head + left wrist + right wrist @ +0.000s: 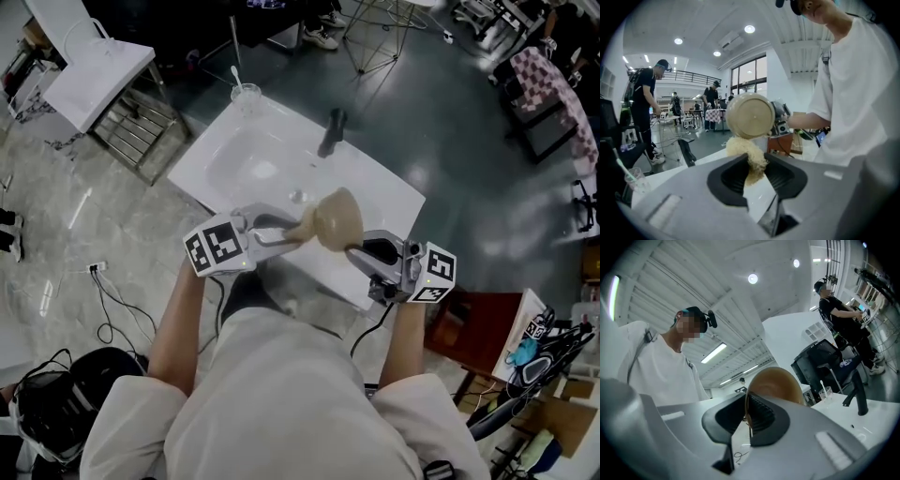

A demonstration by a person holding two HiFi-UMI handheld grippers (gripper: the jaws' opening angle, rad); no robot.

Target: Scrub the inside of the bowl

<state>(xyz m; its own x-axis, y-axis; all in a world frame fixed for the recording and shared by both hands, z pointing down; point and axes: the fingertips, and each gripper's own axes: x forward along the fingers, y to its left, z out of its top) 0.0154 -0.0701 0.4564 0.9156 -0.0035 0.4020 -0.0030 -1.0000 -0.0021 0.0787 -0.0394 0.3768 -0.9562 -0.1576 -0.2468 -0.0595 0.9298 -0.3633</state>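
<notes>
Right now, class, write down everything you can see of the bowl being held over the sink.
The bowl is round and tan-brown, smooth and thin-walled, perhaps plastic. It is held on edge above the white sink, clear of it. The right gripper pinches its rim between its jaws. A pale fibrous scrub pad, clamped in the left gripper, presses against its lower edge. No dirt can be made out on it.

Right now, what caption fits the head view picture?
Above the white sink, the left claw holds a fuzzy scrubber to the tan bowl pinched in the right claw.
</notes>
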